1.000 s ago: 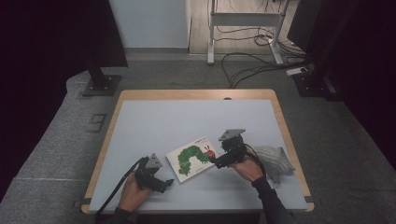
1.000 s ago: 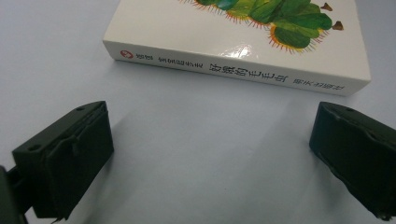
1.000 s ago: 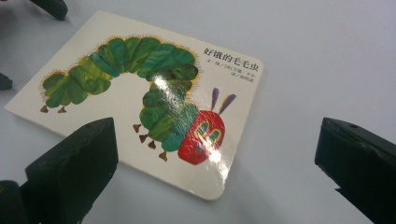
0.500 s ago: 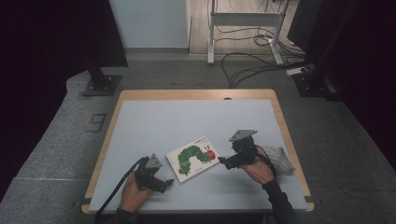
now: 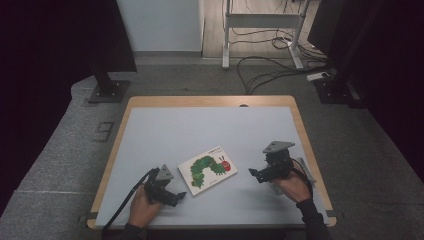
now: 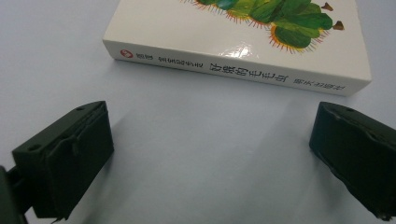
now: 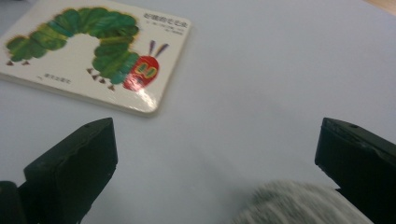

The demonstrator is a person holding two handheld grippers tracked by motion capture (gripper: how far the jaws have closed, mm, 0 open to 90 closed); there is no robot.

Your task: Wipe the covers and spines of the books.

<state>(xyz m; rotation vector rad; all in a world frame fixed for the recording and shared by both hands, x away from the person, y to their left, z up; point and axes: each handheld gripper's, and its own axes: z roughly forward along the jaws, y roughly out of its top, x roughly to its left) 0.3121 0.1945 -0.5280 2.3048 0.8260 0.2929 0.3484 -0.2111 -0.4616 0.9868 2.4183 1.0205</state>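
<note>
Fingers spread on both grippers | book (image 5: 207,170) flat between, untouched | bare table (image 5: 200,130) beyond

A glossy cardboard book (image 6: 243,51) lay on a smooth matt table (image 5: 200,130) with a wooden rim.

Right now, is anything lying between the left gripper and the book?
No. The left gripper view shows bare table between the left gripper and the book.
</note>
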